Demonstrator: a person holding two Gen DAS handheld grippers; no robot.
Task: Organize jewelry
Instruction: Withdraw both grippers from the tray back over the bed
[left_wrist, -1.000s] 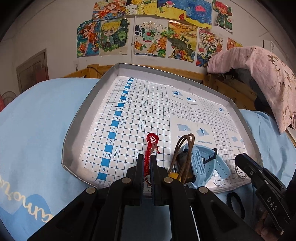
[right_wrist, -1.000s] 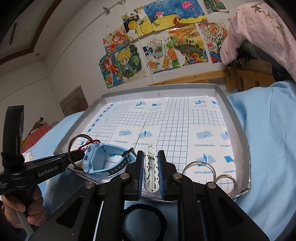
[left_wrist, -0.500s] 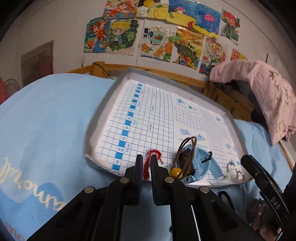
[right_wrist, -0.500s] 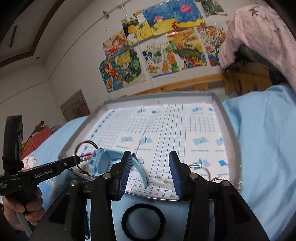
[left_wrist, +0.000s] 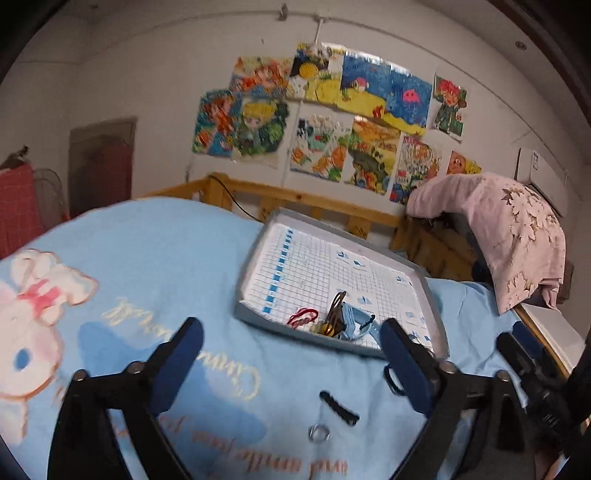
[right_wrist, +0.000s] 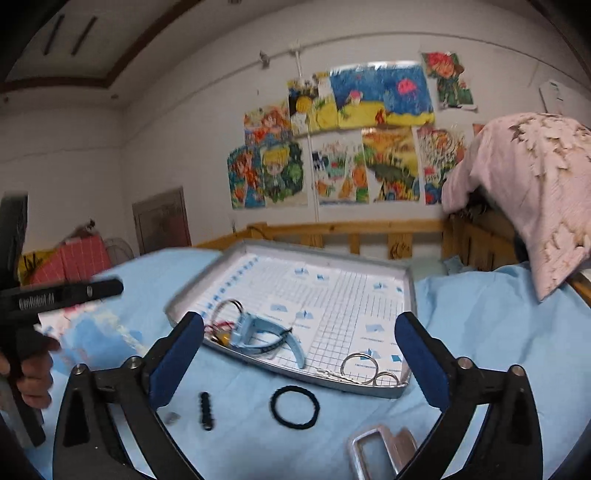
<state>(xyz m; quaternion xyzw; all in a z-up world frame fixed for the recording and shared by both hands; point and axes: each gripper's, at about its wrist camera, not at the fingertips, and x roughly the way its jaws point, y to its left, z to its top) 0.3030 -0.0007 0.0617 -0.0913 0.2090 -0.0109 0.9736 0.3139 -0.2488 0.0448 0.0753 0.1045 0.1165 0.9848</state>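
A grey tray (left_wrist: 258, 253) (right_wrist: 410, 295) with a grid sheet lies on the blue bedspread. In it are a red cord (left_wrist: 303, 316), a brown cord loop (left_wrist: 337, 308), a blue watch (right_wrist: 258, 330), two metal rings (right_wrist: 360, 363) and a white clip (right_wrist: 334, 373). On the bedspread in front lie a black hair tie (right_wrist: 294, 406), a black clip (left_wrist: 339, 408) (right_wrist: 206, 410) and a small ring (left_wrist: 318, 432). My left gripper (left_wrist: 291, 363) and right gripper (right_wrist: 299, 354) are both open, empty and held back above the bedspread.
A silver buckle-like piece (right_wrist: 376, 454) lies at the near edge in the right wrist view. A wooden bed rail (right_wrist: 351, 230) runs behind the tray. A pink blanket (left_wrist: 517, 236) hangs at the right.
The left gripper let go of the red cord in the tray, the right gripper let go of the white clip. Both opened wide and pulled back and up from the tray.
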